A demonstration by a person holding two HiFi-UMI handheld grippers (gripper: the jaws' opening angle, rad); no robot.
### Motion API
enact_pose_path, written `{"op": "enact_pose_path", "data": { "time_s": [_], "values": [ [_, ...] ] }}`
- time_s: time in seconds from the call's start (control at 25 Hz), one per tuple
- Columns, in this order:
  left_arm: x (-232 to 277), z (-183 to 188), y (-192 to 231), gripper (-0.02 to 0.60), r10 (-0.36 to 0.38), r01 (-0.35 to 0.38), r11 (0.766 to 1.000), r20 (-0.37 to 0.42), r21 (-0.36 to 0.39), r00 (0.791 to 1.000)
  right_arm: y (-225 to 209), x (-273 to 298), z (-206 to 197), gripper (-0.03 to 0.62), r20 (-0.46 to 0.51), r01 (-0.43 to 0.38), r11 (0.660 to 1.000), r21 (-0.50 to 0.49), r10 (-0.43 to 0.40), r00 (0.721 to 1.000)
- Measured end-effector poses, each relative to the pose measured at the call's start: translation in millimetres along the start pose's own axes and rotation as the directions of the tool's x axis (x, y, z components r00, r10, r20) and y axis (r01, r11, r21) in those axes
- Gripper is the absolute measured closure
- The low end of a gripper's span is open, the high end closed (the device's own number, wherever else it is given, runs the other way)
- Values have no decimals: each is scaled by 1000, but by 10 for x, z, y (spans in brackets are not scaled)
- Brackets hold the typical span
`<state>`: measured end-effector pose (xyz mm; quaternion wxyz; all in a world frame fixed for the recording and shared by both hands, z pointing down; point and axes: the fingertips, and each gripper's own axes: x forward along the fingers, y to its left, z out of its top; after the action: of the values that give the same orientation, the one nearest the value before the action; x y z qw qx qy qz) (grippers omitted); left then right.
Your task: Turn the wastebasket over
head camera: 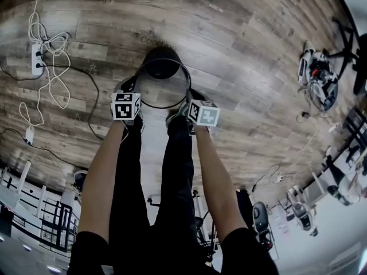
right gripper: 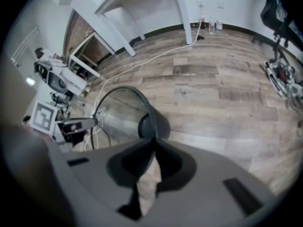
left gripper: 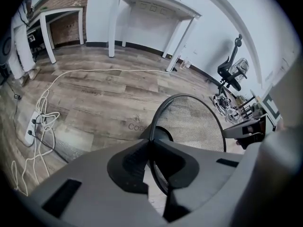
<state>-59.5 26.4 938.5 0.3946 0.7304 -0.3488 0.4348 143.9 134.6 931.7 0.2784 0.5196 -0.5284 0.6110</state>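
Nearest the head camera are the person's dark trouser legs and two bare forearms reaching down toward the wastebasket. Each forearm ends in a gripper with a marker cube on it.

The left gripper is at the wastebasket's left rim. Its own view shows the left gripper with jaws drawn narrow and the thin dark rim running between them, pinched at the tips. The right gripper is at the opposite side of the rim. In its view, the right gripper is likewise closed narrow on the rim wire.

The wastebasket is a round, dark mesh bin, see-through along its wall. Held by both grippers, it sits just ahead of the person's feet, its wide mouth tipped up toward the person and its smaller dark base away and down toward the wood-plank floor. Whether the base touches the floor cannot be told.

To the left of the wastebasket, well apart, a white power strip lies among loops of white cable. Farther beyond the wastebasket, a white table stands against the wall. Off to its right is a black office chair.
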Motion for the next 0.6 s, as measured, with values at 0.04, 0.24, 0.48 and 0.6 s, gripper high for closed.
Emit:
{"op": "enact_pose_path", "data": {
  "time_s": [0.04,0.24,0.48,0.6],
  "values": [
    [23,16,25,525,1,-1,1000,2,5,1000,7,24,11,543,1,3,1000,2,-3,1000],
    [104,29,94,526,1,-1,1000,15,10,1000,22,112,48,542,7,6,1000,14,-6,1000],
    [174,-27,154,526,37,-37,999,-2,0,999,32,164,68,542,12,18,1000,23,-18,1000],
    [207,-52,178,526,41,-41,999,-20,-1,999,34,203,63,543,13,25,999,32,-25,1000]
  ]
}}
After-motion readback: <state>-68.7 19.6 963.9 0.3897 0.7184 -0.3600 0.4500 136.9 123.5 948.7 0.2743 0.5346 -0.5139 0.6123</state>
